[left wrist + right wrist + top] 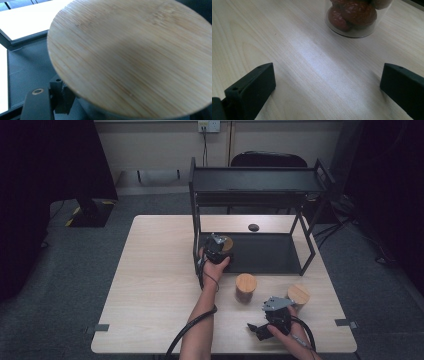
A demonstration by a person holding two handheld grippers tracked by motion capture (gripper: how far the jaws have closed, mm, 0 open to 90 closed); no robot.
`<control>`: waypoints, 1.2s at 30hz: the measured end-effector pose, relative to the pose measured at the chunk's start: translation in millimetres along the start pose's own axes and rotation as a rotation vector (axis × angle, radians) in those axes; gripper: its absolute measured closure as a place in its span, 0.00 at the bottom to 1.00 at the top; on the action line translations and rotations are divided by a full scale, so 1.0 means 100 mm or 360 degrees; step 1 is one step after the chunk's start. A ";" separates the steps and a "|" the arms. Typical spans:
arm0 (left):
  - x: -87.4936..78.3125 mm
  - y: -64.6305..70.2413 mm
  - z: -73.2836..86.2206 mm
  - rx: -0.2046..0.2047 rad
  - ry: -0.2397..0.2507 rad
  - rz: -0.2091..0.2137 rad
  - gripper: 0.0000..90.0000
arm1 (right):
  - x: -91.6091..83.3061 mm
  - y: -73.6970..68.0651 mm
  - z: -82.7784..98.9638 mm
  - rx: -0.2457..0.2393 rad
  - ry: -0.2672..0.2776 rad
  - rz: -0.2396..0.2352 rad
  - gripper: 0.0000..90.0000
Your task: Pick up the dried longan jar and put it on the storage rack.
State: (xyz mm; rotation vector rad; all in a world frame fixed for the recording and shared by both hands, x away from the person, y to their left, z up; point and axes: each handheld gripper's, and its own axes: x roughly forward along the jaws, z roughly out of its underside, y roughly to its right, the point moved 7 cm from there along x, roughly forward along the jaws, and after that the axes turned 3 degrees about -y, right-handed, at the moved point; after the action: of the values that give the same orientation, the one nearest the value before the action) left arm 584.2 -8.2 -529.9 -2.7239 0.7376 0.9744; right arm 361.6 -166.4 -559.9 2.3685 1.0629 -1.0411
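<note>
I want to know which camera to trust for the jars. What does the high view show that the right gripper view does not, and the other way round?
The high view alone shows the black shelf, the left gripper at a wooden-lidded jar on its lower tray, a third jar by the right hand, and a small dark disc.

The right gripper view alone shows red-brown fruit inside a clear jar.

Both show the light wooden table, the middle jar and the right gripper, its jaws wide apart and empty.

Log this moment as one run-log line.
left gripper: shut on jar at shelf base | right gripper: open, empty, above table
</note>
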 end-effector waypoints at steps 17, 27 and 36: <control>-0.01 0.00 0.00 -0.0027 -0.0020 0.0001 0.24 | 0.00 0.00 0.00 0.0001 0.0000 0.0000 0.00; -0.04 -0.05 0.02 -0.0103 -0.0022 0.0001 0.10 | 0.00 0.00 0.00 0.0000 0.0001 0.0000 0.00; -0.07 -0.01 0.05 -0.0120 -0.0044 0.0031 0.07 | 0.00 0.00 0.00 -0.0001 0.0001 0.0000 0.00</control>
State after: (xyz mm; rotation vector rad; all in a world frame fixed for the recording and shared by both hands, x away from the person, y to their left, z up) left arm 577.5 -2.9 -529.7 -2.7659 0.7386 1.0633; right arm 361.6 -166.4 -559.9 2.3688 1.0630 -1.0401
